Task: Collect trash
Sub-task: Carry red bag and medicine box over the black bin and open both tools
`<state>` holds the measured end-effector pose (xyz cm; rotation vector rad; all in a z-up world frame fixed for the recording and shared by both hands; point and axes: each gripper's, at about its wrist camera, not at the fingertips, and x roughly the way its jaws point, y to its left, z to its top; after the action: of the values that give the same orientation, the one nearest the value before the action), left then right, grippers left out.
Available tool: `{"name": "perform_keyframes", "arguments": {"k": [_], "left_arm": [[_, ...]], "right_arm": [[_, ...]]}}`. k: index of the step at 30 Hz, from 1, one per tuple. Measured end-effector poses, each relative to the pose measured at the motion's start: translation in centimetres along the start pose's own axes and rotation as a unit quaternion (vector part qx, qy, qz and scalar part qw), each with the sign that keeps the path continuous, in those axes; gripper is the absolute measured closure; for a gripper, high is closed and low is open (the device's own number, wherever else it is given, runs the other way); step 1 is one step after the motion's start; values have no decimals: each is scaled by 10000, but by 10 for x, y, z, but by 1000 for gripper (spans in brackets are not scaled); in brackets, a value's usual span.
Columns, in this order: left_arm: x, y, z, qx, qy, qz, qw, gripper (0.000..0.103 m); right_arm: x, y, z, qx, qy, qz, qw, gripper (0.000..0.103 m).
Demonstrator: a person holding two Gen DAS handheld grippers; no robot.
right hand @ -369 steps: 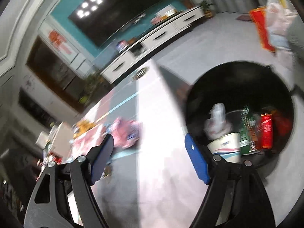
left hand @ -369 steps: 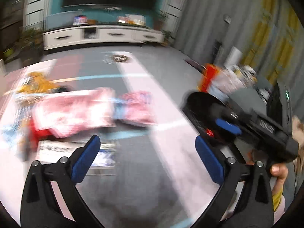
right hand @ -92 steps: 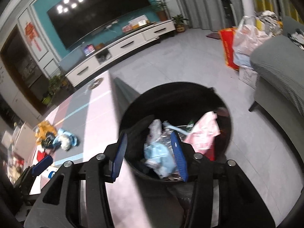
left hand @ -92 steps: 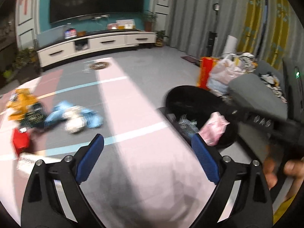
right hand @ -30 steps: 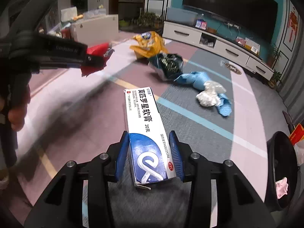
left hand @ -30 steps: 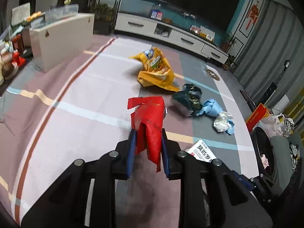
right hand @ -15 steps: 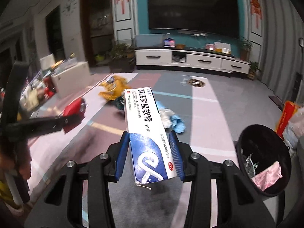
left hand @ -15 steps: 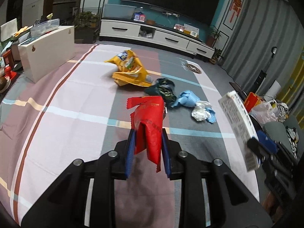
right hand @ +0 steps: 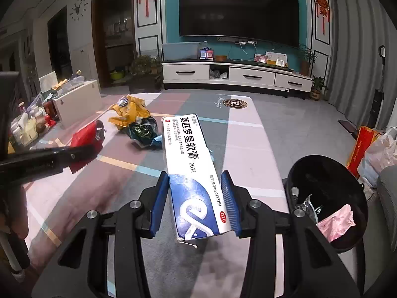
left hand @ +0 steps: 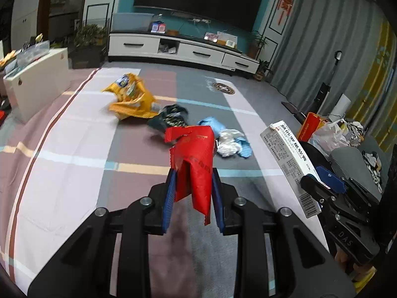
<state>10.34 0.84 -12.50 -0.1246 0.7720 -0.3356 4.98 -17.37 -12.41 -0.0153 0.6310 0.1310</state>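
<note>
Left gripper [left hand: 191, 193] clamps a red wrapper [left hand: 194, 156], right gripper [right hand: 196, 198] a blue-and-white box [right hand: 192, 171]; black bin [right hand: 347, 181] holds trash.

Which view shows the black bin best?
The right wrist view: the bin shows whole, open mouth up, pink wrapper inside. In the left wrist view only a dark sliver shows behind the box and right gripper.
</note>
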Motion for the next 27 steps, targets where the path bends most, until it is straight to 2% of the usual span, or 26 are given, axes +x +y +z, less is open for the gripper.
{"name": "perform_keyframes", "arguments": {"k": [4, 15, 27], "left_arm": [[2, -17, -1, 191, -38, -85, 9998, 74], [7, -62, -10, 501, 158, -218, 9984, 73], [10, -118, -14, 890, 284, -394, 9948, 73]], "right_arm": [[-3, -16, -3, 147, 23, -101, 9998, 59], [-18, -58, -10, 493, 22, -357, 9981, 59], [-37, -98, -15, 986, -146, -495, 9938, 59]]}}
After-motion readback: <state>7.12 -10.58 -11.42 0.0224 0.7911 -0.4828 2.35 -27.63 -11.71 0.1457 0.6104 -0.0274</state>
